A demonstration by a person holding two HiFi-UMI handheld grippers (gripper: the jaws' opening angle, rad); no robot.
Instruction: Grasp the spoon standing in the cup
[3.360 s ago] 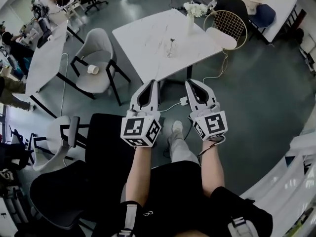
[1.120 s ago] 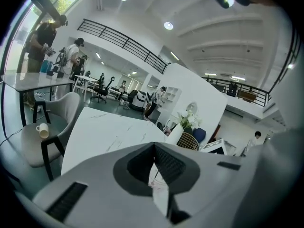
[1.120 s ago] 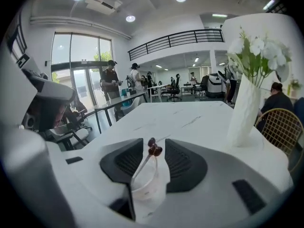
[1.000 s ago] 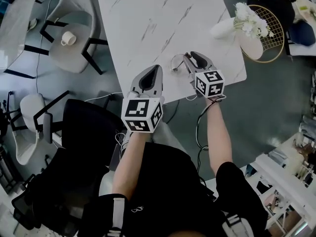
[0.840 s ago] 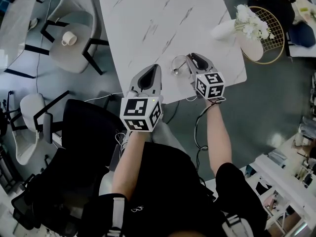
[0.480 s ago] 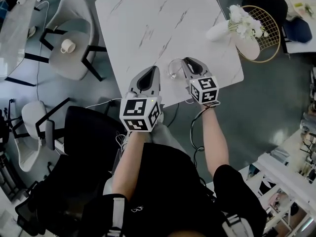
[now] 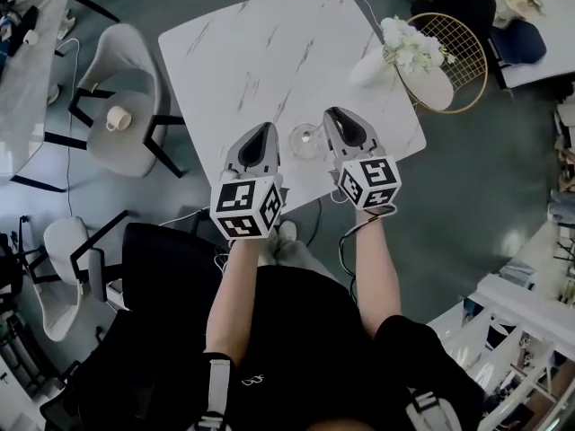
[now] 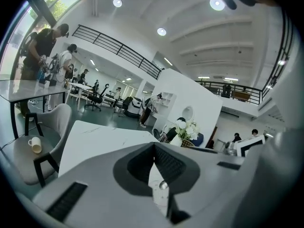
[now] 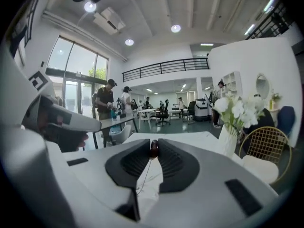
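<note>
Spoon (image 9: pixel 154 149) between closing right gripper (image 9: pixel 153 144)

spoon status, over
Right claw closing on spoon's top end. Left claw shut, empty, left of the glass cup. Nothing in the way.

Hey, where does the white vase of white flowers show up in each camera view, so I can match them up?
Head view: white vase of white flowers, upper right, at the table's right edge.
Left gripper view: vase just right of centre, below mid-height.
Right gripper view: vase at right, below mid-height.
Shared landmark: the white marble-patterned table it stands on.
</note>
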